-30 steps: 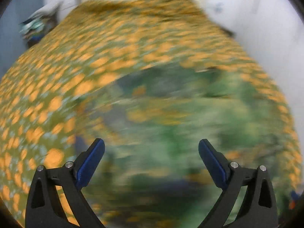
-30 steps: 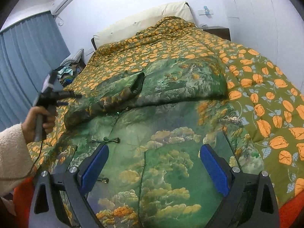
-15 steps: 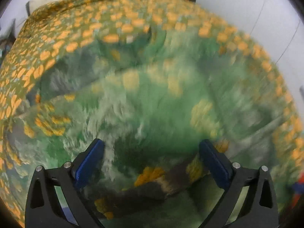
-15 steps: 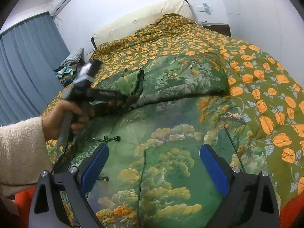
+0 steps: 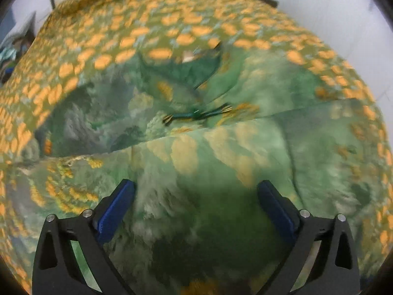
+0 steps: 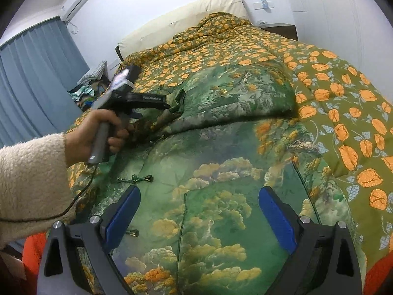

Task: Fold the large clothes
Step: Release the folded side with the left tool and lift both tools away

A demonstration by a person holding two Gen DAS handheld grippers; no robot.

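A large green garment point(image 6: 208, 172) printed with trees and clouds lies spread on the bed, with both sleeves folded across its upper part. My right gripper point(image 6: 199, 211) is open and empty, hovering above the garment's lower front. My left gripper point(image 5: 195, 206) is open and empty above the folded left sleeve point(image 5: 191, 162), pointing toward the collar point(image 5: 181, 71) and a knot fastener point(image 5: 196, 115). In the right wrist view the left gripper point(image 6: 162, 104) is held in a hand at the left, near the collar.
The garment rests on an olive quilt with orange leaves point(image 6: 343, 103). A cream headboard point(image 6: 186, 14) and white wall are behind it. Blue curtains point(image 6: 36, 73) and a pile of clothes point(image 6: 86, 91) are at the left. A dark nightstand point(image 6: 282, 28) is at the far right.
My left gripper has swung from the bed's left side in over the garment, toward the collar. My right gripper has stayed nearly still and open.
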